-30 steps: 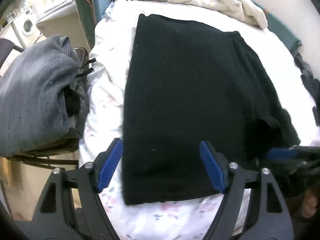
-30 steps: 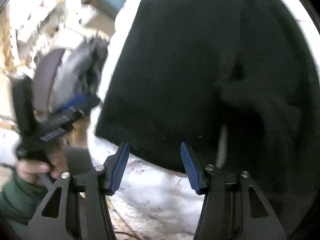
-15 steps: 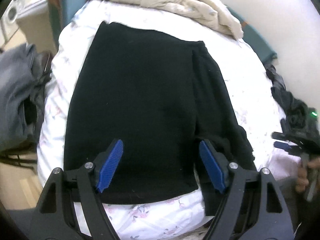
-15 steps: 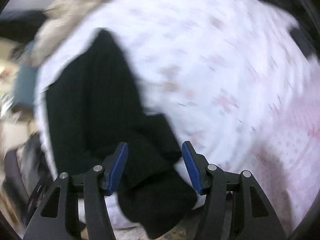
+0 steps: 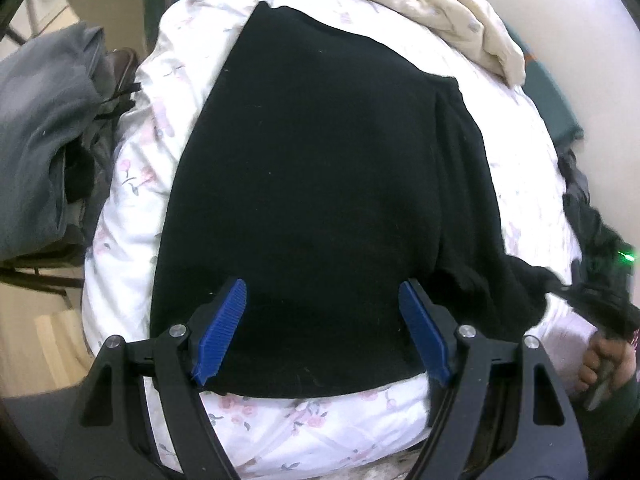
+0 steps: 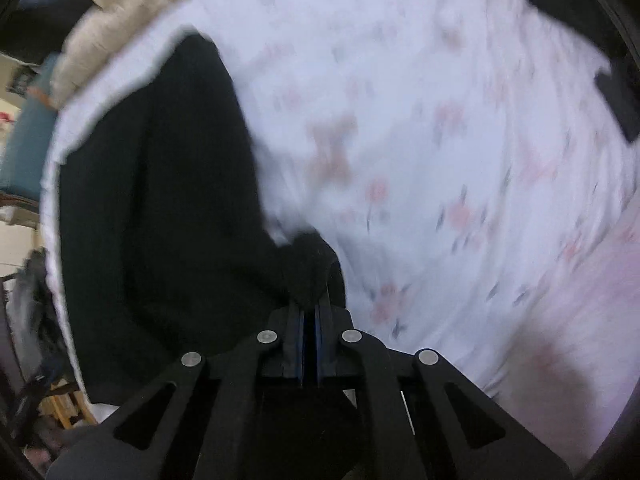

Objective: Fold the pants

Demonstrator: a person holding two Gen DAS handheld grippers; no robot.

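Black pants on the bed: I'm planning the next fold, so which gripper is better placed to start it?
Right. The right gripper is already shut on the pants' near right corner. The left gripper hangs open above the cloth, gripping nothing.

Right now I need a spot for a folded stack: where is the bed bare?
The floral white sheet lies bare right of the black fabric pants. The cream quilt crowds the far end.
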